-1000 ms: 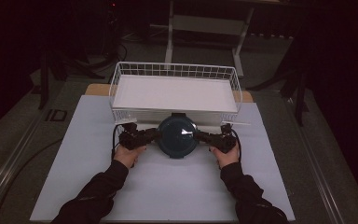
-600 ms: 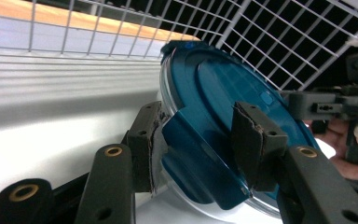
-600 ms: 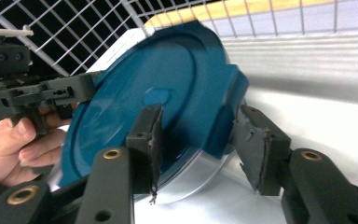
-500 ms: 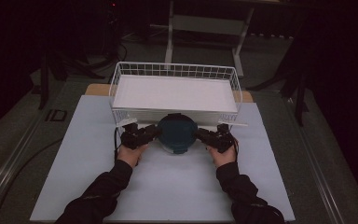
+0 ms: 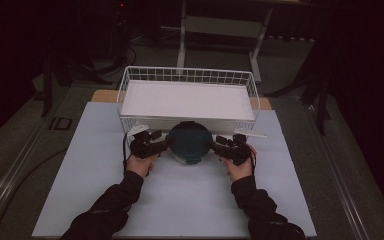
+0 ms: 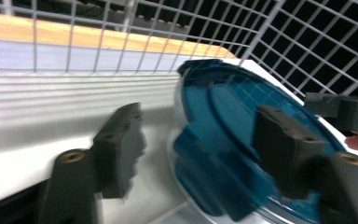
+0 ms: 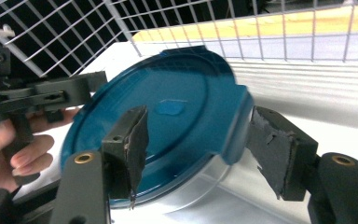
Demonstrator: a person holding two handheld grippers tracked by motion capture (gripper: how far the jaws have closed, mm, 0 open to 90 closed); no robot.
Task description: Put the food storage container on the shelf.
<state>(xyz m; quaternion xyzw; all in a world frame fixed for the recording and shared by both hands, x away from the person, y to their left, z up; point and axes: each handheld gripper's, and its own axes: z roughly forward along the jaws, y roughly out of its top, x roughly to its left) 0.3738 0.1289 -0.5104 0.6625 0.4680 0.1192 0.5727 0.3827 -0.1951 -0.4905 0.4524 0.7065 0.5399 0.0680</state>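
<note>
Both of my grippers flank one round container with a teal lid (image 5: 190, 141), which sits at the centre of the high view on the pale table sheet (image 5: 180, 200), its far edge against the front of the white wire basket (image 5: 130, 80). My left gripper (image 5: 161, 145) comes at it from the left of that frame, my right gripper (image 5: 219, 143) from the right. Along my left gripper's view, its jaws have just been opening: one pad (image 6: 119, 149) stands free over the white basket liner at lower left, the other pad (image 6: 284, 149) lies over the lid's rim at right, and I cannot tell whether it touches. Along my right gripper's view, the jaws have likewise just been opening: the lid's tab sits between them, the left pad (image 7: 130, 144) overlapping the lid's near edge and the right pad (image 7: 279, 149) just off the tab, so the lid is let go. Beyond the lid the basket's wire mesh fills the upper part of both gripper views.
</note>
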